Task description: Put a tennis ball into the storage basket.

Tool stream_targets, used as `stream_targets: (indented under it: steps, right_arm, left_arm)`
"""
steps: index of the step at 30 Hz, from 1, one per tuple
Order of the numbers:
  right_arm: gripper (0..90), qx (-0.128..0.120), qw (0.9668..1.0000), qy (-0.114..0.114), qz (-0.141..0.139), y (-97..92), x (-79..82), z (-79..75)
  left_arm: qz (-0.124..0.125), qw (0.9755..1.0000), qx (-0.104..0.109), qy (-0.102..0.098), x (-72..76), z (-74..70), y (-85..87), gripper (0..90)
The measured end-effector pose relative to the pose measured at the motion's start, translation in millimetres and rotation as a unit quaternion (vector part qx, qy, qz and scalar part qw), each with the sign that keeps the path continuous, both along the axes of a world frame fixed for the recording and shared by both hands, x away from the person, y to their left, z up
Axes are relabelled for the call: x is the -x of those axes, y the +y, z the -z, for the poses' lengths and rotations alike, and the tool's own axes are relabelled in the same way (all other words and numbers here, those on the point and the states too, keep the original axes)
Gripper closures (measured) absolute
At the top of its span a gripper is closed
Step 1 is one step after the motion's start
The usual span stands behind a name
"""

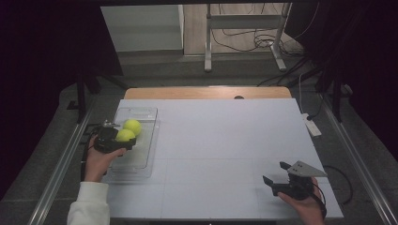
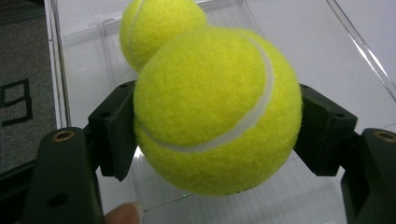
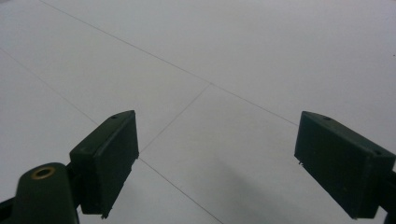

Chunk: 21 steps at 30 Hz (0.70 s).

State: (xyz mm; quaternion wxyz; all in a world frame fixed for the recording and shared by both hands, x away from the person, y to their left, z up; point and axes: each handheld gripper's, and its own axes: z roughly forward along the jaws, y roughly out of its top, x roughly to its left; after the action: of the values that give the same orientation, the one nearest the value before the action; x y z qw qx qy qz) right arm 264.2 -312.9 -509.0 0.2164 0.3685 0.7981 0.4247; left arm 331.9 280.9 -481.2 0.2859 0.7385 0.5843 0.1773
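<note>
The white table [image 1: 225, 140] carries 1 clear tray [image 1: 141, 157] at its left.

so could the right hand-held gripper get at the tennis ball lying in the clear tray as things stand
Probably yes: the right hand-held gripper is open and the table between is bare, though the left hand-held gripper crowds that ball.

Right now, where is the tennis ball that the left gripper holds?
In the high view the held tennis ball sits clamped in the left gripper over the clear tray at the table's left, just in front of the second tennis ball.
</note>
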Motion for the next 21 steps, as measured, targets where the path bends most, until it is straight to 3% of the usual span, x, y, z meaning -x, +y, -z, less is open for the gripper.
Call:
stream_targets:
  steps: [9, 14, 21]
  right_arm:
    - [14.1, 0.0, 1.0, 0.0, 0.0, 0.0, -0.1, 0.1]
    - [14.1, 0.0, 1.0, 0.0, 0.0, 0.0, -0.1, 0.0]
    - [14.1, -0.004, 1.0, -0.001, 0.0, -0.9, -0.5, 0.3]
  left_arm:
    - [-0.007, 0.9999, -0.012, -0.003, 0.1, 1.1, 0.7, 24.5]
    - [0.001, 0.9993, 0.004, -0.036, 3.9, -8.7, 0.3, 18.1]
    - [0.006, 0.9985, 0.009, -0.054, 5.3, -13.9, -4.0, 16.7]
